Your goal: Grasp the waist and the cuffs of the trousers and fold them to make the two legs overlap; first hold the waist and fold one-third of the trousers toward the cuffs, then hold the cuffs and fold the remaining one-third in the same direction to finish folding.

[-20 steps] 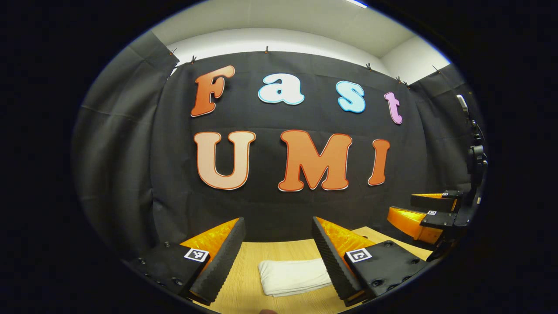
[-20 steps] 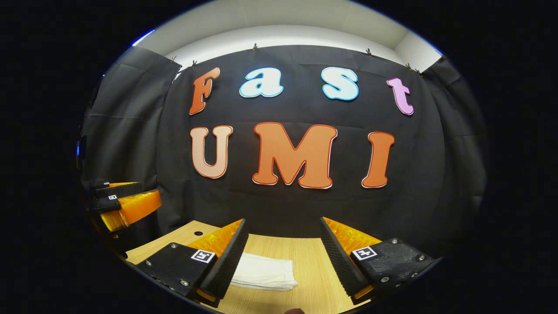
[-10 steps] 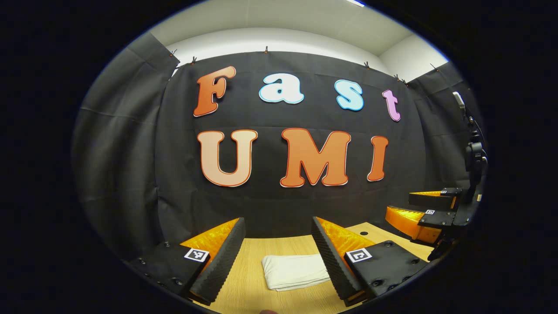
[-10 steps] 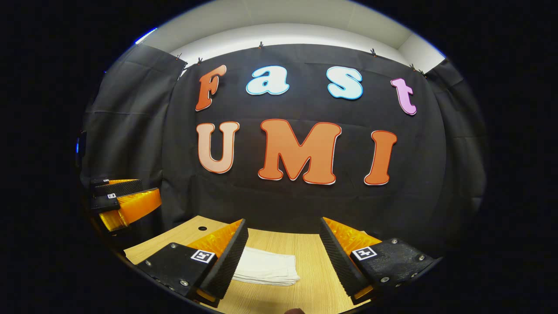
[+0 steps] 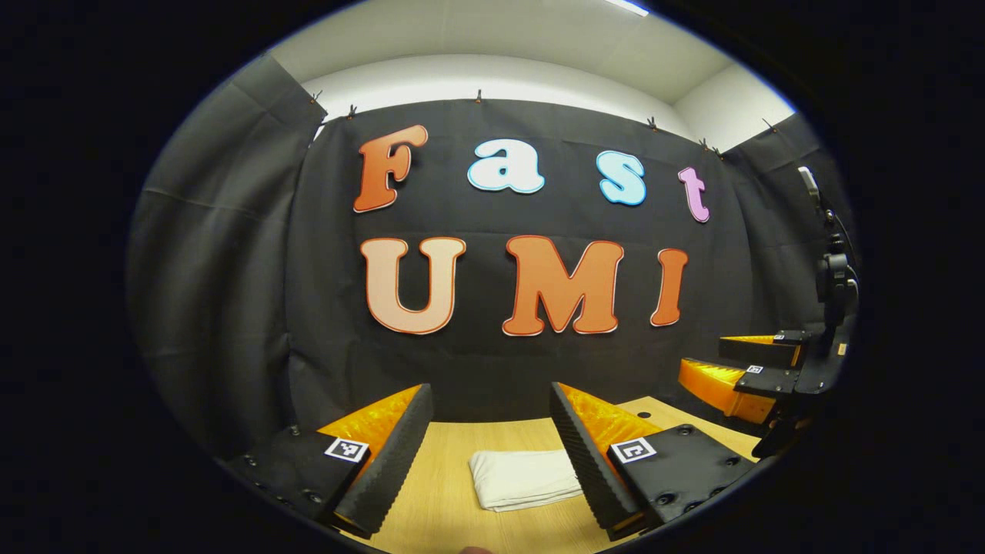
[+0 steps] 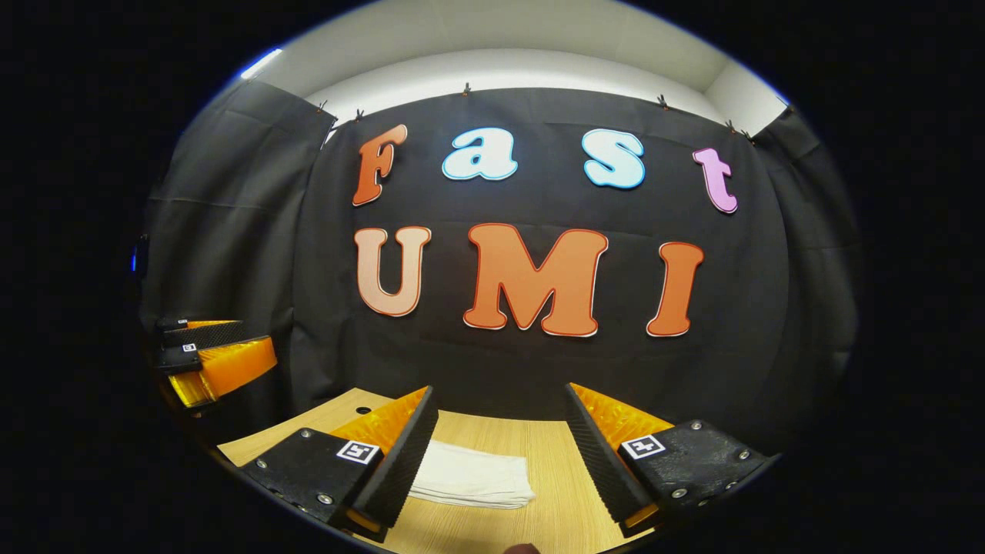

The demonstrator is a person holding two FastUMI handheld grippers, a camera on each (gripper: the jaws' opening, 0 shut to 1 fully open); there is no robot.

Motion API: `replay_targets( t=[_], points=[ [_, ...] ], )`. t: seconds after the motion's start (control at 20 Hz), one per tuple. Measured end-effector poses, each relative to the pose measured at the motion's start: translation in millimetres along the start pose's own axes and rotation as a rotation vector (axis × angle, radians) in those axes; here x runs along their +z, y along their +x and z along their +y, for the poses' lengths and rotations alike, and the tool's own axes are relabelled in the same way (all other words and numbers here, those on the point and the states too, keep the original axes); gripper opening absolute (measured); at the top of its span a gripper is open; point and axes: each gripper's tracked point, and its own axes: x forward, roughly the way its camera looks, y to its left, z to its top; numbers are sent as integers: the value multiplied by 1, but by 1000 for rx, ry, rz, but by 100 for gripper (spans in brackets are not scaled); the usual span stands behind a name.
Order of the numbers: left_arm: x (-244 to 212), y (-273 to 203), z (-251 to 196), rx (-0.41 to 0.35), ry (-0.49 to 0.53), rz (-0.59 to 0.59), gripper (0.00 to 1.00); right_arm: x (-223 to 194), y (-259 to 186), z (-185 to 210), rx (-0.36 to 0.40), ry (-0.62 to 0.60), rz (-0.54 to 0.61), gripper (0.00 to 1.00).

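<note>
1. The trousers [image 5: 525,478] were a white, soft-looking cloth folded into a flat, compact rectangle with layered edges along one side.
2. They lay on a table [image 5: 446,508] of pale wood with a fine straight grain, near its far edge, in front of the booth's black cloth wall [image 5: 231,292], which hung in loose creases from small clips.
3. In the left gripper view, the left gripper [image 5: 490,431] had its two wedge-shaped fingers spread wide and held nothing; their inner faces were ribbed foam, and each finger base carried a small square marker.
4. From there, the folded trousers showed between the fingers, closer to the right one, whose inner edge hid a strip of the cloth.
5. In the right gripper view, the right gripper [image 6: 500,435] was likewise spread apart and empty above the table [image 6: 554,508], and the trousers [image 6: 473,483] sat by its left finger, partly behind it.
6. The left gripper view showed the right gripper [image 5: 739,369] farther off at the right edge, fingers apart, and a dark stand [image 5: 835,285] behind it.
7. The right gripper view showed the left gripper [image 6: 212,358] at the left edge, and a small round hole [image 6: 364,410] in the tabletop.
</note>
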Motion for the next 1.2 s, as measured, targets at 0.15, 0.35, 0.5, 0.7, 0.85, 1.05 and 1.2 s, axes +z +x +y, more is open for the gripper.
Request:
replay_targets(
  t=[0.15, 0.35, 0.5, 0.7, 0.85, 1.05, 1.2],
  points=[
    [1, -6, 2, -6, -2, -4, 100, 6, -6, 4, 9, -1, -17, 98],
    [3, -7, 11, 4, 41, -39, 99, -1, -12, 5, 8, -41, -8, 98],
    [-5, -7, 12, -2, 48, -24, 96, -9, -15, 4, -9, -54, 31, 98],
    [-2, -8, 28, 45, 37, -28, 100, -6, -16, 9, 16, -42, 26, 98],
    [1, -5, 28, 75, 36, -43, 99, -3, -14, 6, 45, -45, 5, 99],
    [8, 0, 16, 144, 105, -80, 98, -5, -6, -23, 68, -64, -14, 99],
    [18, 6, -11, 176, 119, -124, 99, -7, -4, -46, 121, -47, -19, 99]
  ],
)
